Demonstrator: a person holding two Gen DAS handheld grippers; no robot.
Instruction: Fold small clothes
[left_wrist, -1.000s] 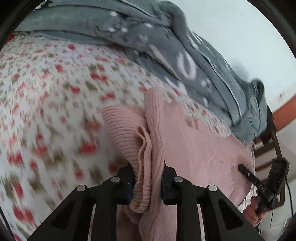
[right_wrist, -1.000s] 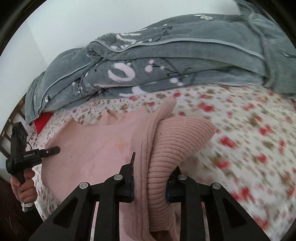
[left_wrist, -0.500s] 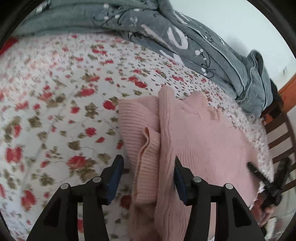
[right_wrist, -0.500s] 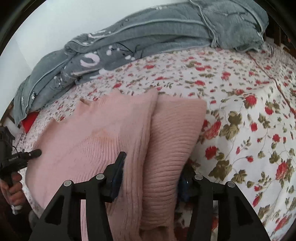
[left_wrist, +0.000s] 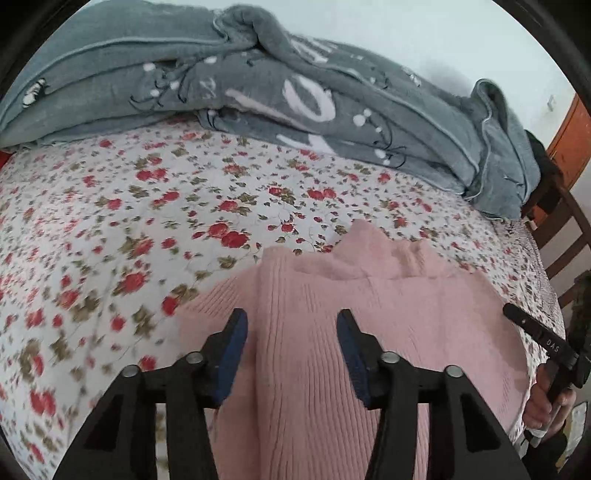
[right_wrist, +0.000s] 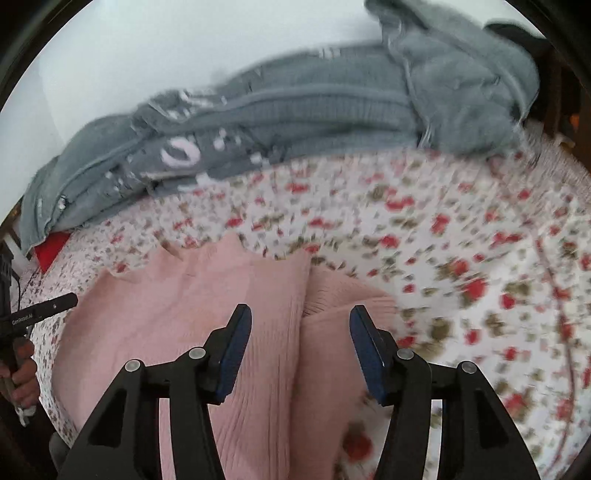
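A pink ribbed knit sweater (left_wrist: 388, 314) lies flat on the floral bedsheet (left_wrist: 129, 221), one side folded over along a ridge. My left gripper (left_wrist: 290, 325) is open, just above the fold, holding nothing. In the right wrist view the same sweater (right_wrist: 184, 314) shows with its folded sleeve part (right_wrist: 343, 295) to the right. My right gripper (right_wrist: 301, 325) is open over the fold line, empty. Each gripper also shows at the other view's edge: the right one in the left wrist view (left_wrist: 535, 332), the left one in the right wrist view (right_wrist: 37, 314).
A grey fleece blanket (left_wrist: 295, 92) is heaped along the far side of the bed against the white wall; it also shows in the right wrist view (right_wrist: 295, 110). A wooden chair (left_wrist: 565, 221) stands at the bed's right. Something red (right_wrist: 51, 247) peeks out under the blanket.
Both grippers were shut on the sweater's folded edge, holding it up. They laid it down on the bed, opened, and drew back a little. The sweater now lies flat.
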